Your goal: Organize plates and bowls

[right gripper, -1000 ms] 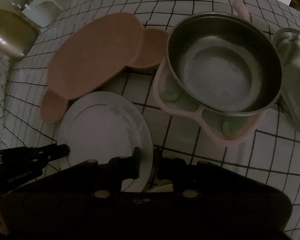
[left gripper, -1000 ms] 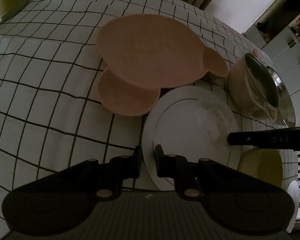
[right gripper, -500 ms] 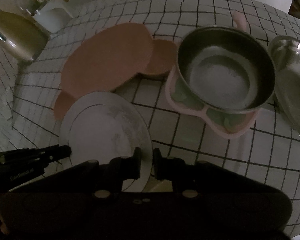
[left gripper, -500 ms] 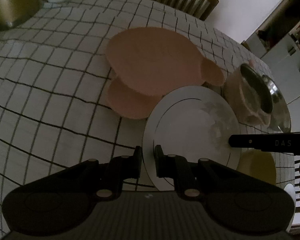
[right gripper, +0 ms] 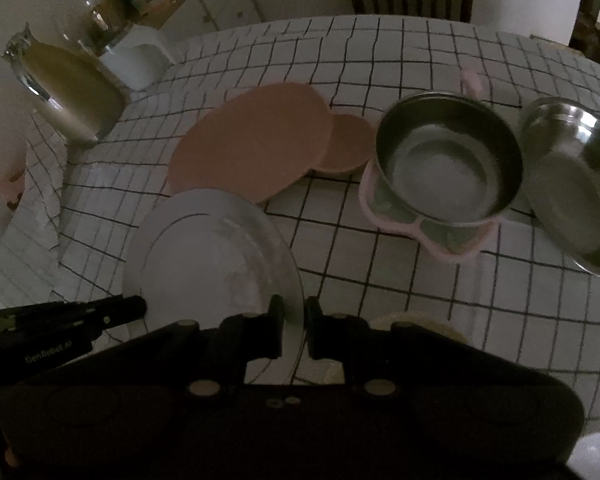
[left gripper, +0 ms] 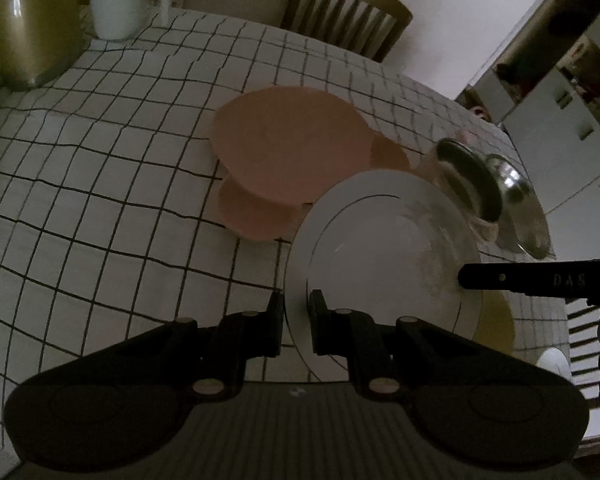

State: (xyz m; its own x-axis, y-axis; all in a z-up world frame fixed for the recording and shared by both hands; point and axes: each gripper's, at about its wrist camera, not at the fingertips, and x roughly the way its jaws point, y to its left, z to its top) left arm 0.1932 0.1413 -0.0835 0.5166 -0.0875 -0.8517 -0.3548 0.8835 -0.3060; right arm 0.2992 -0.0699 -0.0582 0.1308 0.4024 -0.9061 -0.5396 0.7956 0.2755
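A white plate [left gripper: 384, 248] with a thin dark ring is held above the checked tablecloth by both grippers. My left gripper [left gripper: 296, 308] is shut on its near-left rim. My right gripper [right gripper: 294, 320] is shut on the opposite rim of the plate [right gripper: 212, 256]. A pink bear-shaped plate [left gripper: 292, 152] lies beyond it; it also shows in the right wrist view [right gripper: 252, 152]. A steel bowl [right gripper: 448, 160] sits on a pink divided tray [right gripper: 432, 232]. A second steel bowl [right gripper: 576, 184] stands to its right. A yellow dish [left gripper: 496, 320] lies under the white plate.
A gold kettle [left gripper: 28, 20] and a white mug [left gripper: 120, 0] stand at the far left of the table [left gripper: 100, 184]. A wooden chair [left gripper: 348, 12] stands behind the table. White cabinets [left gripper: 560, 120] are at the right.
Both grippers have lifted the white plate higher off the table; the cameras have pulled up and back, so more of the table, kettle and chair shows.
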